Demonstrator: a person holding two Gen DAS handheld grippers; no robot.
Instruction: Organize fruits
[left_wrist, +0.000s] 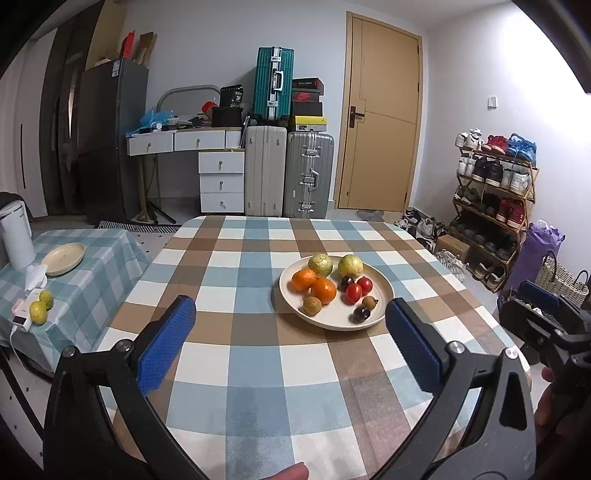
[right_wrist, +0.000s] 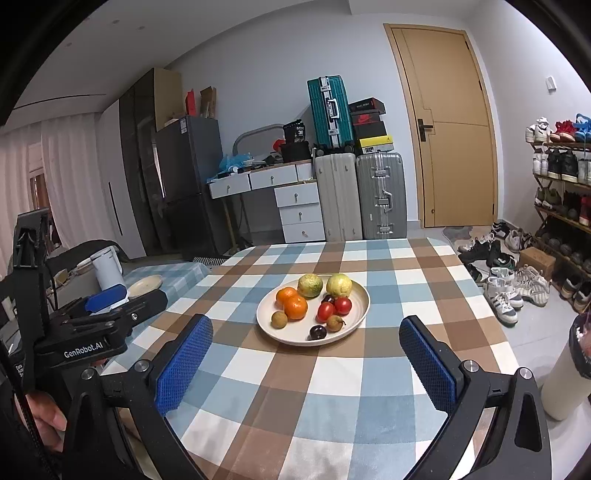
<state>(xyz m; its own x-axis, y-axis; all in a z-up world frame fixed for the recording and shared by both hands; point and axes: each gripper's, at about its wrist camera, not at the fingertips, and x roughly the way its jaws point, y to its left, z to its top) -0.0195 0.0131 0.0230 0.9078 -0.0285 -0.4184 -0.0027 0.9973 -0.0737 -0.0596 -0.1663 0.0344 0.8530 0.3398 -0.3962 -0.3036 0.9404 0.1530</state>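
Observation:
A cream plate (left_wrist: 384, 295) (right_wrist: 360, 308) sits mid-table on the checked tablecloth (left_wrist: 258, 369). It holds two oranges (left_wrist: 323, 290) (right_wrist: 295, 307), two yellow-green guavas (left_wrist: 350, 266) (right_wrist: 338, 285), two red tomatoes (left_wrist: 354, 292) (right_wrist: 325, 311), dark plums (left_wrist: 361, 314) (right_wrist: 317, 332) and small brown fruits (left_wrist: 311, 305) (right_wrist: 279, 319). My left gripper (left_wrist: 290, 314) is open and empty, in front of the plate. My right gripper (right_wrist: 306, 334) is open and empty, also short of the plate. An empty cream plate (left_wrist: 63, 258) and two lemons (left_wrist: 38, 312) lie on the side table at left.
A white kettle (left_wrist: 16, 236) (right_wrist: 107, 271) stands on the side table (left_wrist: 92, 266). The right gripper's body shows at the right edge of the left wrist view (left_wrist: 546, 321); the left gripper's body shows at left in the right wrist view (right_wrist: 92, 332). Suitcases, drawers and a shoe rack stand beyond the table.

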